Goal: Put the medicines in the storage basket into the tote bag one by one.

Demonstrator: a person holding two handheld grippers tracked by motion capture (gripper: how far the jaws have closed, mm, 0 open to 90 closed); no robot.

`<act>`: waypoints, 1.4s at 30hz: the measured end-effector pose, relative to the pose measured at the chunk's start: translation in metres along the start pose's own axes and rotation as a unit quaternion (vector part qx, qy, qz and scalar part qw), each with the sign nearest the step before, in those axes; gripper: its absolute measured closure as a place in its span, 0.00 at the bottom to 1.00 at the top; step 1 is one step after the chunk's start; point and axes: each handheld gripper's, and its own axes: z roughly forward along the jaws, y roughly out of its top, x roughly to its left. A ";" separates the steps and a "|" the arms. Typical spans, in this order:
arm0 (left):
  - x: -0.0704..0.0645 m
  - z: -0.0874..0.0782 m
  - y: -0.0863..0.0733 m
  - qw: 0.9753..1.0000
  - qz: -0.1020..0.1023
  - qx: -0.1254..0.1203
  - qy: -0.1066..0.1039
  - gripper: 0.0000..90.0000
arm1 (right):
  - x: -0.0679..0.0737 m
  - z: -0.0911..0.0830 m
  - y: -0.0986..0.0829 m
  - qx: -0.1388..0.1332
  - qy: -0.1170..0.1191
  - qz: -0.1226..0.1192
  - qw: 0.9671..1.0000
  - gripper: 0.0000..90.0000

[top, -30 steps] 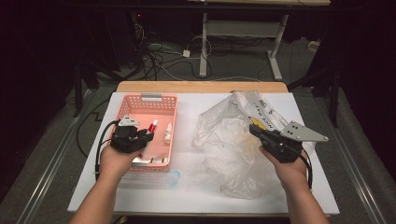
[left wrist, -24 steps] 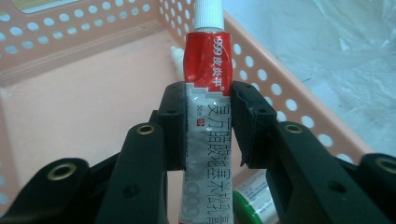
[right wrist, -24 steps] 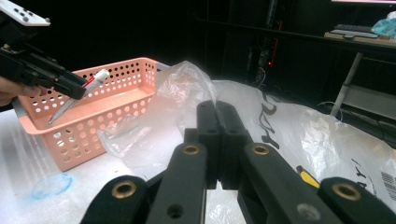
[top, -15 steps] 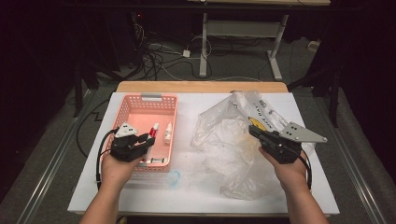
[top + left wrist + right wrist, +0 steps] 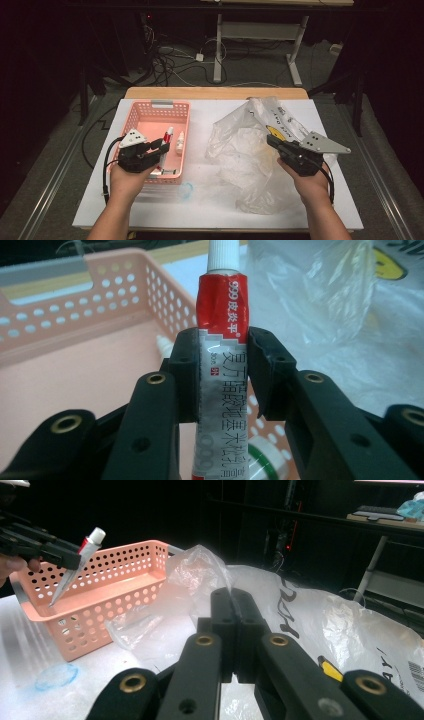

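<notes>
Tube (image 5: 222, 347) of ointment, red and white with a white cap, is clamped in your left claw (image 5: 223, 375) just above the near right corner of the pink basket (image 5: 150, 120); the high view shows it lifted over the rim, cap pointing away from you. Jaws pinch the flat body about halfway, so the hold is on soft, squashable material. Squeeze harder and you may crease it or push paste toward the cap; ease off and the slick skin could slide out and drop back into the basket.

Inside the basket, near its right wall, a small white bottle (image 5: 180, 142) still lies, and another round green-ringed item (image 5: 262, 460) sits right under the tube. Dip on the way out and you could knock them or catch the perforated wall.

Right of the basket lies the crumpled clear plastic bag (image 5: 250, 150). Your right claw (image 5: 234, 630) is clenched at its right side; I cannot tell for sure whether film is caught between the jaws. If the mouth isn't held open, the tube will likely land on top of the bag or skid onto the white surface (image 5: 200, 210). Pulling the film too hard could drag the whole bag away from the basket.
</notes>
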 end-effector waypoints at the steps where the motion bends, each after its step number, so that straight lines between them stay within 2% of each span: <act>1: -0.002 -0.001 0.002 1.000 0.000 -0.003 -0.004 0.74 | 0.000 0.000 0.000 0.000 0.000 0.000 1.000 1.00; 12: -0.025 -0.004 0.015 0.999 0.017 -0.023 -0.034 0.74 | 0.001 0.001 0.000 -0.001 0.001 0.000 1.000 1.00; 17: -0.034 -0.001 0.017 0.998 0.017 -0.028 -0.056 0.74 | 0.001 0.001 0.001 0.000 0.001 0.000 1.000 1.00; 26: -0.056 0.013 0.015 0.996 0.032 -0.019 -0.081 0.74 | 0.002 0.001 0.001 -0.001 0.002 -0.001 1.000 1.00; 34: -0.078 0.030 0.011 0.993 0.057 0.001 -0.107 0.74 | 0.002 0.001 0.001 -0.003 0.003 -0.002 1.000 1.00; 42: -0.093 0.043 0.005 0.990 0.073 0.021 -0.119 0.74 | 0.003 0.000 0.002 -0.002 0.003 -0.003 1.000 1.00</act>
